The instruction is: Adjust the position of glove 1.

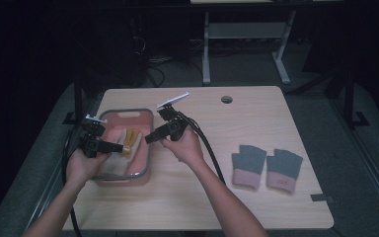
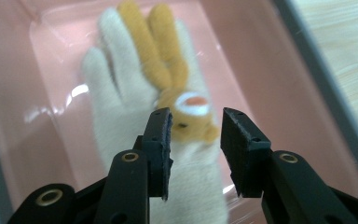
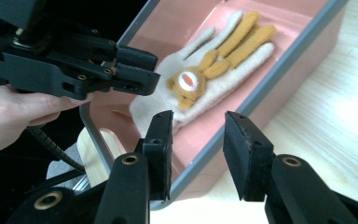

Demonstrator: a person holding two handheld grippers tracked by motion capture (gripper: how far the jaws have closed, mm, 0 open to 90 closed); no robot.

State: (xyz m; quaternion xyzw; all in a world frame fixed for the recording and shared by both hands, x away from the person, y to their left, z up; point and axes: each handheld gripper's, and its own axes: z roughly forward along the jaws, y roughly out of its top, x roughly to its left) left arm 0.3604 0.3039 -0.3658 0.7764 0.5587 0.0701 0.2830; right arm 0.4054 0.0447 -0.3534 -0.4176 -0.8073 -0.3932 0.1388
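Gloves [image 2: 158, 121] unlabelled in pink bin [image 1: 145, 148]; both grippers [image 2: 193, 140] [image 3: 196, 149] spread, holding nothing

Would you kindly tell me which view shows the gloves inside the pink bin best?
The right gripper view: both gloves lie sharp and nearly whole in the pink bin. The left gripper view shows them close but blurred; the high view shows them small and dim.

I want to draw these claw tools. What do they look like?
Each gripper, left and right, is black, with two flat, blocky jaws, brass-coloured rivets at the hinges, a grey plate on top and a thick black cable trailing behind. The forearms are bare, without sleeves.
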